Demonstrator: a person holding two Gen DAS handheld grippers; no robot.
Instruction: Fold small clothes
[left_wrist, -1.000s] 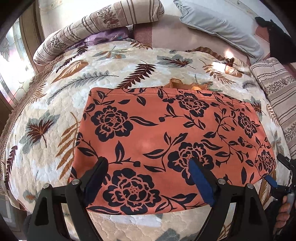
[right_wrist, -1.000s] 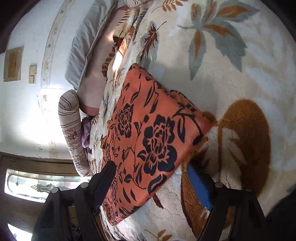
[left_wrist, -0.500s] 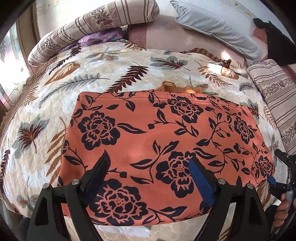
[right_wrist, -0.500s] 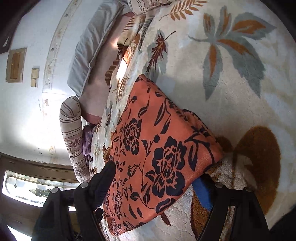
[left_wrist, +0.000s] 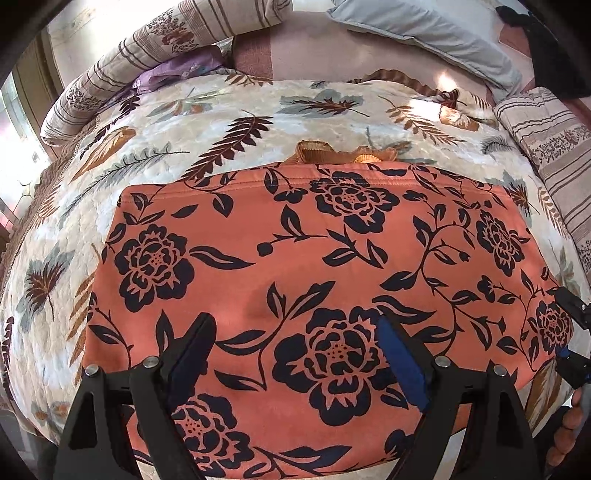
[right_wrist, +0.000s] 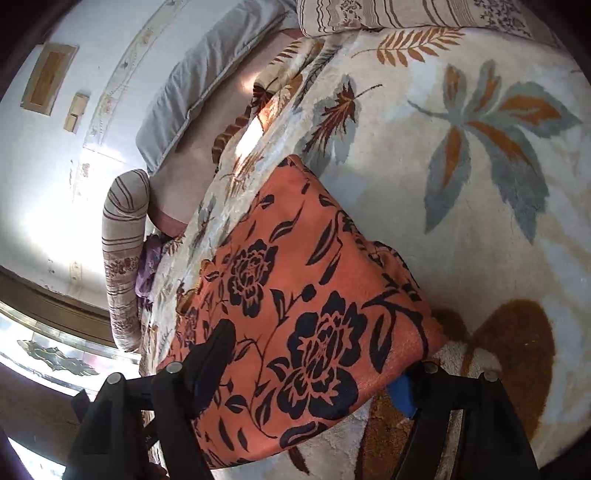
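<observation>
Orange floral garment (left_wrist: 295, 258) under spread left gripper (left_wrist: 295, 354); only right-wrist view: right gripper (right_wrist: 314, 373) fingers closing around its corner.

The folded garment (left_wrist: 314, 266) lies flat on the bed's blanket (left_wrist: 229, 110), near its front edge; a ribbon (left_wrist: 332, 155) pokes out from under the garment's far hem; behind the blanket a rolled bolster (left_wrist: 155, 44) lies at the far left with a small cloth (left_wrist: 173, 70) tucked just before it, and a pillow (left_wrist: 424, 33) lies at the far right; a second bolster (left_wrist: 554, 155) runs along the blanket's right side; the left gripper (left_wrist: 295, 350) hangs over the garment's near part, fingers apart; the right gripper (right_wrist: 314, 376) straddles the garment's right corner, one finger above the cloth, the other beneath its edge, jaws closing.
</observation>
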